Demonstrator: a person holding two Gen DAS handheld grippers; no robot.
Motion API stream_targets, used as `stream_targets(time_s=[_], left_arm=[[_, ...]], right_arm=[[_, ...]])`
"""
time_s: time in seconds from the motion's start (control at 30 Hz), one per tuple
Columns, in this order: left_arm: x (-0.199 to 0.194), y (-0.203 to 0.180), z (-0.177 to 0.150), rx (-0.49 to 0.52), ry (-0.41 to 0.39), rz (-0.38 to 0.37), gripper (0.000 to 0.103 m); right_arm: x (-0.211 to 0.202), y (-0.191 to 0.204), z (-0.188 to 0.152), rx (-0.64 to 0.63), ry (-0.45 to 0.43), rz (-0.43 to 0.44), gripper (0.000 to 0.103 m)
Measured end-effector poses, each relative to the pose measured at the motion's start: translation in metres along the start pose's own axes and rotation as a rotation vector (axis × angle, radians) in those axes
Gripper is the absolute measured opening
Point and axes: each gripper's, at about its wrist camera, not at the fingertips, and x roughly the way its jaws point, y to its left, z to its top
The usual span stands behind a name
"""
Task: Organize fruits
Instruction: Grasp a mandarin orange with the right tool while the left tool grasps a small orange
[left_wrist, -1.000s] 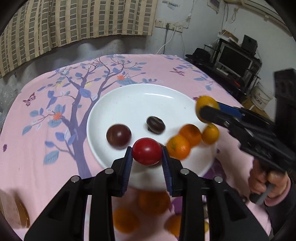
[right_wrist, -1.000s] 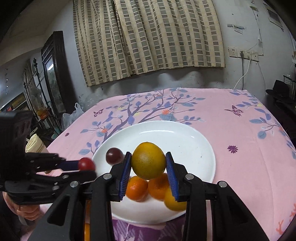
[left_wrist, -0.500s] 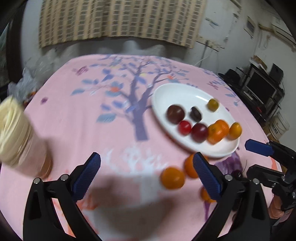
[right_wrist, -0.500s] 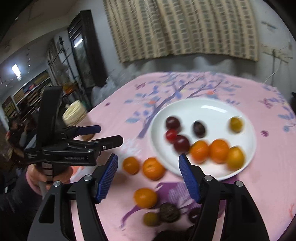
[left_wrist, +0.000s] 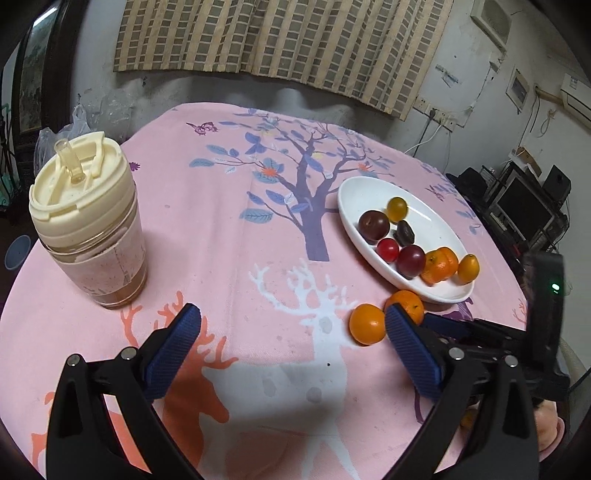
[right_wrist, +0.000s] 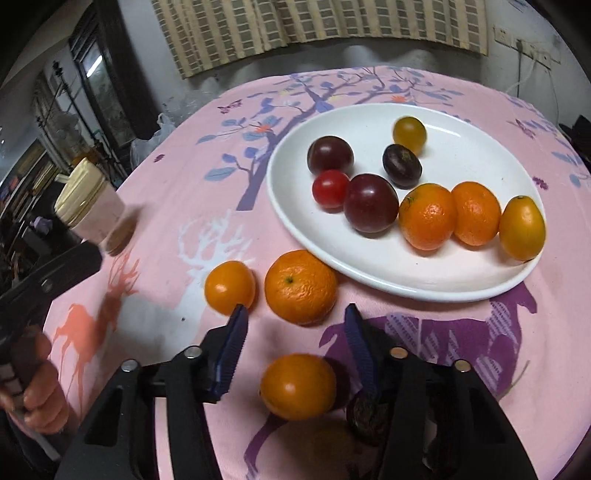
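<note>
The left hand-held gripper (left_wrist: 291, 343) hangs above the tabletop (left_wrist: 221, 229) with jaws wide apart and empty. The right hand-held gripper (right_wrist: 295, 332) is also spread, with nothing clamped, apparently lining up on a loose mandarin (right_wrist: 300, 286) just beside the white plate (right_wrist: 480, 140). Eight fruits lie on the plate; others (right_wrist: 298, 386) remain on the cloth, awaiting transfer.

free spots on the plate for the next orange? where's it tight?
Free: white plate far right half, beyond the yellow tomato and dark plum. Also bare cloth between cup and plate. Tight: near rim, where oranges and tomatoes line up.
</note>
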Motion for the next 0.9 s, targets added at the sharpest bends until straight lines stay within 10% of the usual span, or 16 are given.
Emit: stream_targets(time_s=[0.47,0.7,0.9], left_arm=[[0.004,0.009,-0.002,-0.037,0.016,0.024,0.098],[0.020,-0.026,-0.017,0.142,0.023,-0.019,0.098],[0.049,-0.059,-0.024,0.288,0.070,-0.034,0.069]], right_arm=[[-0.001,0.002,0.008,0.057,-0.003,0.068,0.042],[-0.067,-0.009,0.012,0.073,-0.192,0.108,0.042],[-0.085,-0.033,0.007,0.115,-0.231,0.111,0.042]])
